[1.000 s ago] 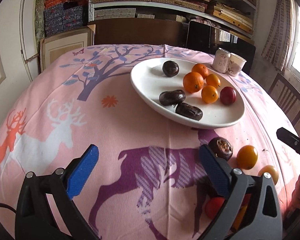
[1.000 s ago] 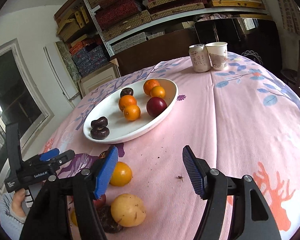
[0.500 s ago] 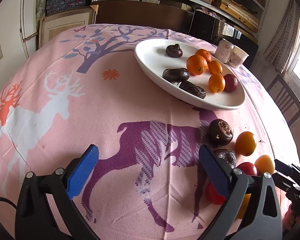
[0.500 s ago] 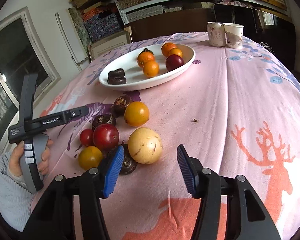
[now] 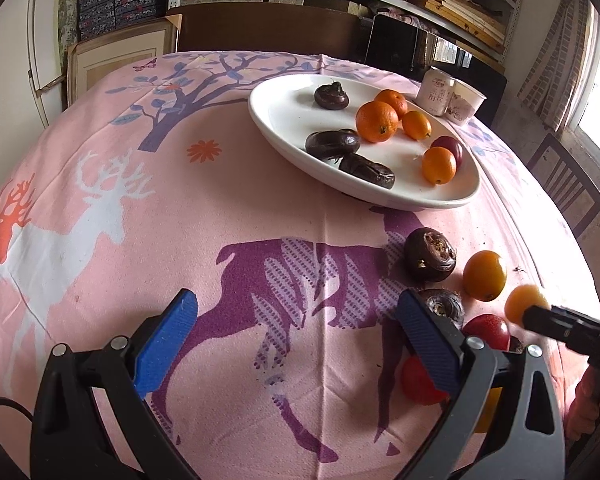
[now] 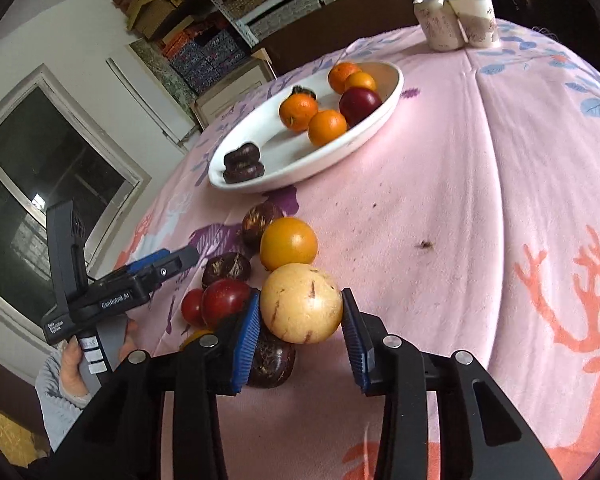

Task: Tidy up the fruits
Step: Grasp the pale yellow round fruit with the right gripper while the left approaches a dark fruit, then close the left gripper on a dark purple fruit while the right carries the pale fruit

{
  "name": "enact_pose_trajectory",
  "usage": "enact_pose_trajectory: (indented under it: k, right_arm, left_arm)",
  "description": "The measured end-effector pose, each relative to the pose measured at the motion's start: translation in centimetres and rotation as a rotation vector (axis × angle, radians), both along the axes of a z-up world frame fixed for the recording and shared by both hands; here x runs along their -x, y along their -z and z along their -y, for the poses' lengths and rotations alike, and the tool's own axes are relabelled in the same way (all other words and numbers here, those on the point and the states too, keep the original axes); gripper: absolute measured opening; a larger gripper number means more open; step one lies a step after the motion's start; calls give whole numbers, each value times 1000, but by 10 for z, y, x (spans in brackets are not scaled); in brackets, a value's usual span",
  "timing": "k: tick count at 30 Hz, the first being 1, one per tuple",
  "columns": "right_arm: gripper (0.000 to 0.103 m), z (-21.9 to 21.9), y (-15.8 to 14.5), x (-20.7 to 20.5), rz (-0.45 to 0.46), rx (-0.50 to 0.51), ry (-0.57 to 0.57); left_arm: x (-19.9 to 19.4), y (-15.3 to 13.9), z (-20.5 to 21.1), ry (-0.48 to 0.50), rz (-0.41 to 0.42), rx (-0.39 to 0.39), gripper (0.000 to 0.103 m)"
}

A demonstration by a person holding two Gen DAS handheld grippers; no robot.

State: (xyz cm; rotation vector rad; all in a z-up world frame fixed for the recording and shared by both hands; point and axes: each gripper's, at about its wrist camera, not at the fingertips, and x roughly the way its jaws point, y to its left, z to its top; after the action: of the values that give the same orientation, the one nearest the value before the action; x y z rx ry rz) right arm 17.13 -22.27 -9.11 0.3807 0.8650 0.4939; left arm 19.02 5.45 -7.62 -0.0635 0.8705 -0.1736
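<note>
A white oval plate (image 5: 284, 120) (image 6: 384, 110) holds oranges, a red plum and dark wrinkled fruits. Loose fruits lie on the pink cloth in front of it: a dark fruit (image 5: 430, 255), an orange (image 5: 484, 275) (image 6: 288, 243), a red one (image 6: 226, 302). My right gripper (image 6: 300, 318) has its blue pads on both sides of a pale yellow fruit (image 6: 301, 303), which they touch or almost touch. My left gripper (image 5: 296, 332) is open and empty, low over the cloth, left of the loose fruits.
Two paper cups (image 6: 456, 20) stand at the table's far side beyond the plate. A dark chair (image 5: 568, 188) stands at the table's right edge. Shelves with boxes line the back wall. The right gripper's body (image 5: 572, 330) reaches in over the loose fruits.
My right gripper has moved forward and down onto the pale yellow fruit and its jaws have narrowed around it. My left gripper has dropped lower and moved a little forward, still open.
</note>
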Motion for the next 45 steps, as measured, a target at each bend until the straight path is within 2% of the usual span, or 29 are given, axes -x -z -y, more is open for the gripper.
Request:
enact_pose_trajectory:
  k: [3,6,9,12,18,20,23,26,30,32,39,41,42,43,45]
  right_arm:
    - [40,19,-9,0,61,10,94]
    - [40,31,1,-9,11,-50,117]
    - [40,30,0,-10,15,-53,117]
    - [40,32,1,-10,16,-61,124]
    - [40,34,3,-10,10,-68,131]
    - [40,35,3,-9,10,-71,134]
    - [40,36,3,-8,15,-72,134]
    - [40,35,2,-8,19,-72,133]
    - [40,36,2,-7,20,-73,134]
    - [40,36,2,-8,18,-72,134]
    - [40,36,2,-7,17,-73,134]
    - [40,36,2,-7,13,-73,134]
    - [40,36,2,-7,13,-73,134]
    - [40,36,2,-7,13,-73,134]
    - [40,36,2,-7,13,-74,135]
  left_arm:
    - [4,-4,10,41,29,-5,98]
    - [8,-10,30,119,63,-16,98]
    - [5,-12,54,151,88,-105,98]
    - [-4,-5,70,147,63,-193,98]
    - [-13,0,44,173,7,-152,99]
    - [-17,2,25,138,-8,-135,99]
    - [-15,-1,1,33,9,-147,99]
    - [-5,-6,0,34,45,-148,99]
    - [4,1,26,121,51,-263,99]
    - [10,-1,31,128,79,-297,98]
    - [8,0,11,71,37,-209,98]
    - [12,1,13,95,35,-205,80]
    - [13,3,16,132,15,-181,59]
    - [13,6,19,162,-10,-164,46]
    - [16,6,22,173,-7,-181,44]
